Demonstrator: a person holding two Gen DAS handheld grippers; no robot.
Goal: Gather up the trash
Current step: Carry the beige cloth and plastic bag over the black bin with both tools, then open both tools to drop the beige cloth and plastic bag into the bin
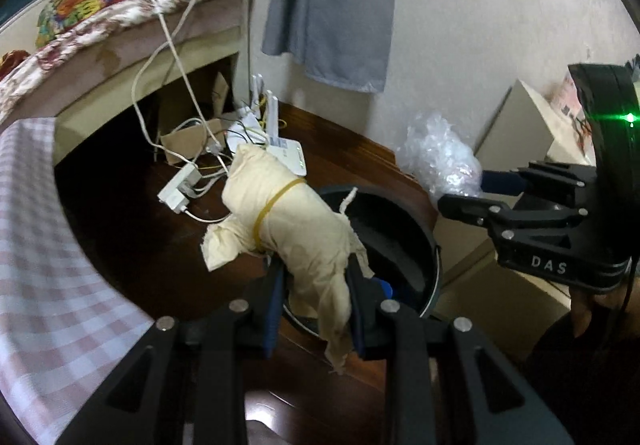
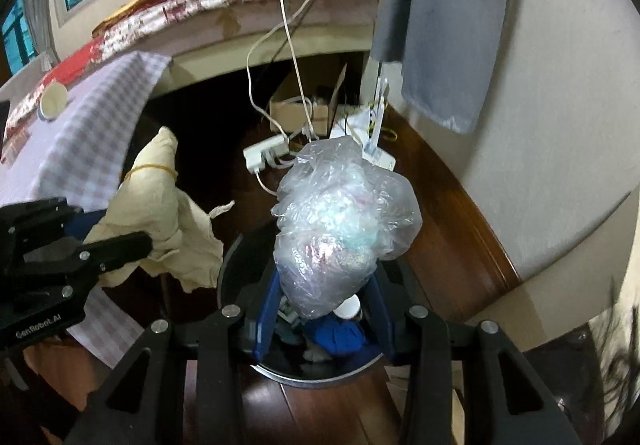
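Note:
My left gripper point(image 1: 316, 305) is shut on a cream cloth bundle point(image 1: 280, 217) tied with a yellow rubber band, held over the near rim of a round black trash bin point(image 1: 404, 229) on the dark wood floor. My right gripper point(image 2: 324, 309) is shut on a crumpled clear plastic bag point(image 2: 344, 221), which hangs right above the same bin point(image 2: 320, 373). Inside the bin lie a blue item point(image 2: 336, 333) and a white cup point(image 2: 348, 307). The cloth bundle point(image 2: 156, 213) and left gripper point(image 2: 116, 245) show at the left of the right wrist view; the right gripper point(image 1: 460, 189) with the plastic bag point(image 1: 440, 157) shows at the right of the left wrist view.
A bed point(image 1: 120, 41) with a floral cover stands behind. White cables, a power strip point(image 1: 178, 191) and a router point(image 1: 280, 149) lie on the floor beside a cardboard box point(image 2: 300, 109). A checked cloth point(image 1: 40, 245) drapes at left, bearing a paper cup point(image 2: 52, 101). A grey garment point(image 1: 332, 5) hangs on the wall.

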